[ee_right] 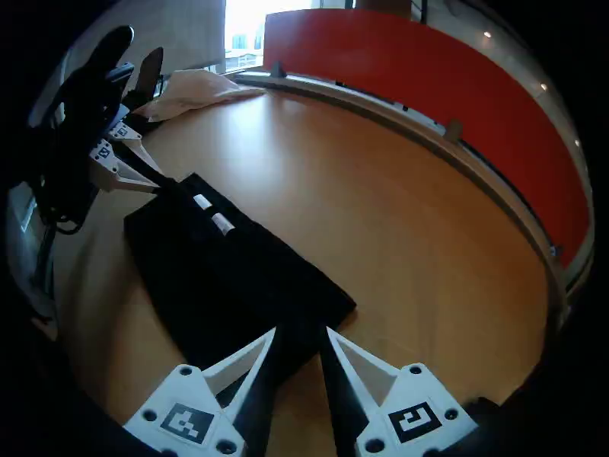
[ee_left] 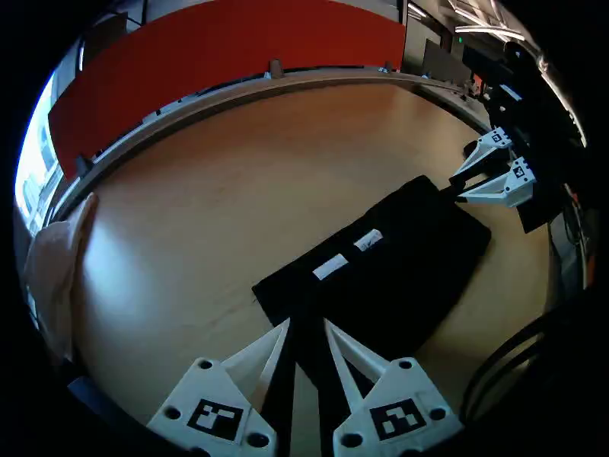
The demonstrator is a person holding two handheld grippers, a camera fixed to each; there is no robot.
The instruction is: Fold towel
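Lying flat, the black towel [ee_left: 403, 266] shows two white tags [ee_left: 330, 266].

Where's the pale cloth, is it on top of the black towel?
No, the pale cloth lies on bare table, well apart from the black towel.

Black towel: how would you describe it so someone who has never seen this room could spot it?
Find the big wooden table that runs along the red panel. The black towel lies flat on it. It is a dark rectangle with two small white tags, unlike the pale cloth heaped at the table's edge.
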